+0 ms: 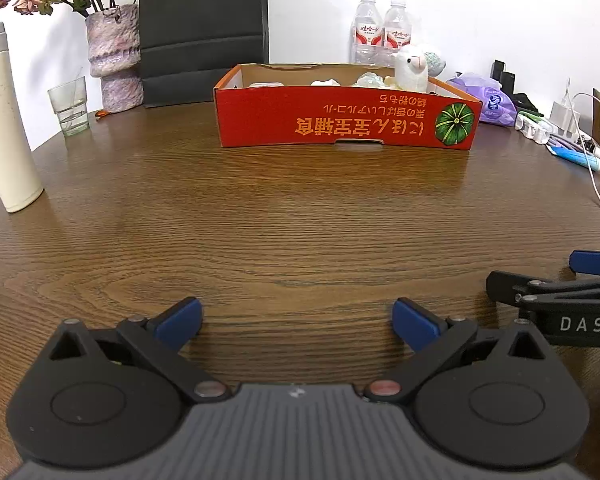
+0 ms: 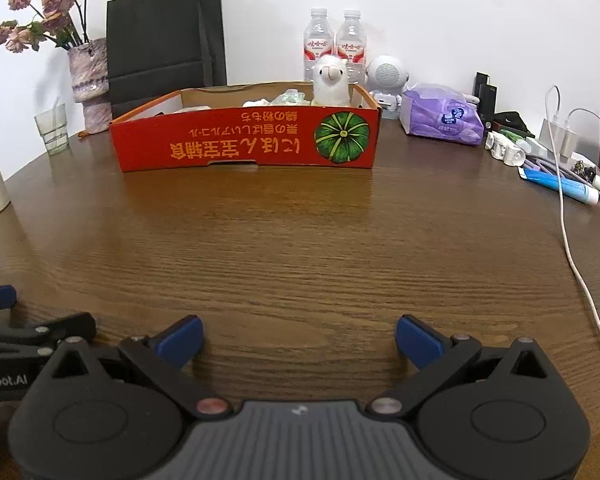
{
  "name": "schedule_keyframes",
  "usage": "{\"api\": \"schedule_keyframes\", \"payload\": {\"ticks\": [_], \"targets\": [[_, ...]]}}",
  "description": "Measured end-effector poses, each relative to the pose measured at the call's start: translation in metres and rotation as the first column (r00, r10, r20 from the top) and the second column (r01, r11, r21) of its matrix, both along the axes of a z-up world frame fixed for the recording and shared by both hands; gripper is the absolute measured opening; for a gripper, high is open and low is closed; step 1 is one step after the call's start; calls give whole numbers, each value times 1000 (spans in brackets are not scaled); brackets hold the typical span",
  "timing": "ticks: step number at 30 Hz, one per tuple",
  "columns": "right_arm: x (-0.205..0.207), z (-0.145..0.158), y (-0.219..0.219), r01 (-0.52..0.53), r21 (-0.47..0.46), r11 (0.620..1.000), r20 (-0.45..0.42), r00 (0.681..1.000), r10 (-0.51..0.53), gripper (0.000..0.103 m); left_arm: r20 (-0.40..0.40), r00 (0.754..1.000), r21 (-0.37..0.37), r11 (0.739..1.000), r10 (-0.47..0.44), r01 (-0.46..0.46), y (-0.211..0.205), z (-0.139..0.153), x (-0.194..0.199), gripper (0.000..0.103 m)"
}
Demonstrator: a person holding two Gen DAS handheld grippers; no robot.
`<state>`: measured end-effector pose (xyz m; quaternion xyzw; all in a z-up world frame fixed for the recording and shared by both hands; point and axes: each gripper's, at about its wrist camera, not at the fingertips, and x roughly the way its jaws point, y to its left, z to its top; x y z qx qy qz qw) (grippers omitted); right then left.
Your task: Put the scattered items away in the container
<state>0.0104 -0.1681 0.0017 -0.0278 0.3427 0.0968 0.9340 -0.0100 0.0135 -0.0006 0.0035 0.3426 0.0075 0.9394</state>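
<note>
Looking through the left wrist view, the left hand-held gripper (image 1: 297, 322) sat low over the surface (image 1: 260, 220), fingers apart, empty. The red box (image 1: 346, 122) stood well ahead, alpaca plush (image 1: 411, 68) already inside.

Right wrist view: right hand-held gripper (image 2: 299, 340) apart too. The plush looked light and squashy, so I'd pinch its body.

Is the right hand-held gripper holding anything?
No, the right hand-held gripper is open, with only bare table between its fingers.
</note>
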Motion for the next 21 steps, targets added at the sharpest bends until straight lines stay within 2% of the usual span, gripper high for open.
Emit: {"api": "schedule_keyframes", "payload": {"ticks": [21], "targets": [[-2, -1, -1, -11, 3, 1000, 1, 1000, 11, 103, 0, 1000, 0, 1000, 19, -19, -4, 1, 0, 103]]}}
